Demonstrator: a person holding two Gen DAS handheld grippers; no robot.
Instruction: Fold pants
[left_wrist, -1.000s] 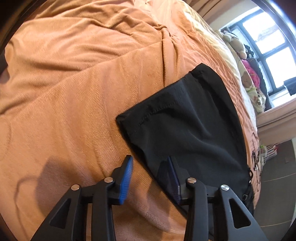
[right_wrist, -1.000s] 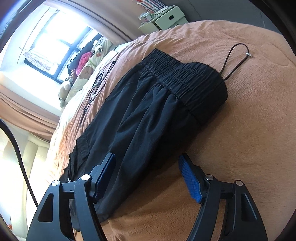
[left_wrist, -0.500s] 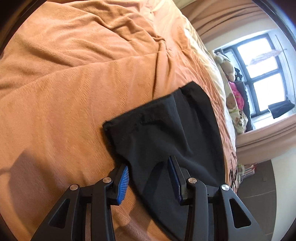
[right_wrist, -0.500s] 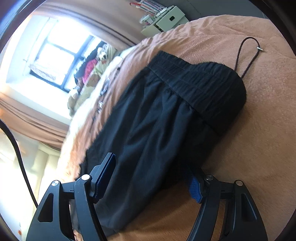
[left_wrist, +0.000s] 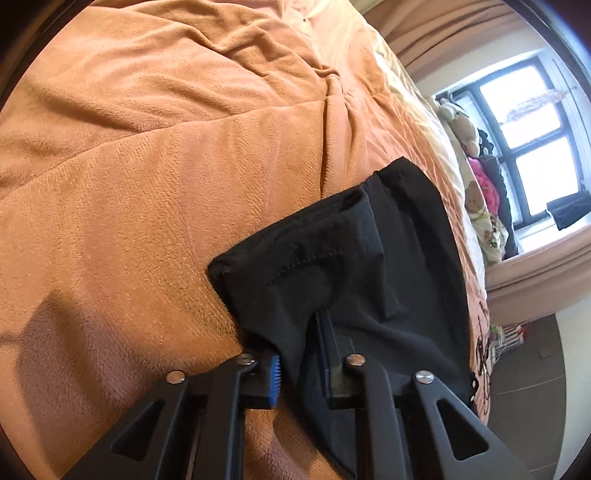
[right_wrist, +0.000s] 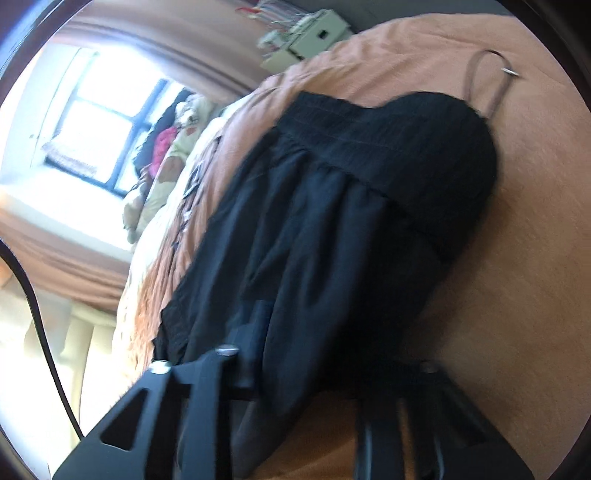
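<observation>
Blurred right gripper (right_wrist: 325, 354), pads buried in pants (right_wrist: 332, 221)

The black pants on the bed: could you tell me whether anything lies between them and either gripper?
Nothing visible does. The left gripper has just closed on the black pants near the hem, and the right gripper on their side edge, atop the orange blanket.

Both wrist cameras sit close over the bed (left_wrist: 147, 184), sharing the black pants (left_wrist: 369, 258)
</observation>
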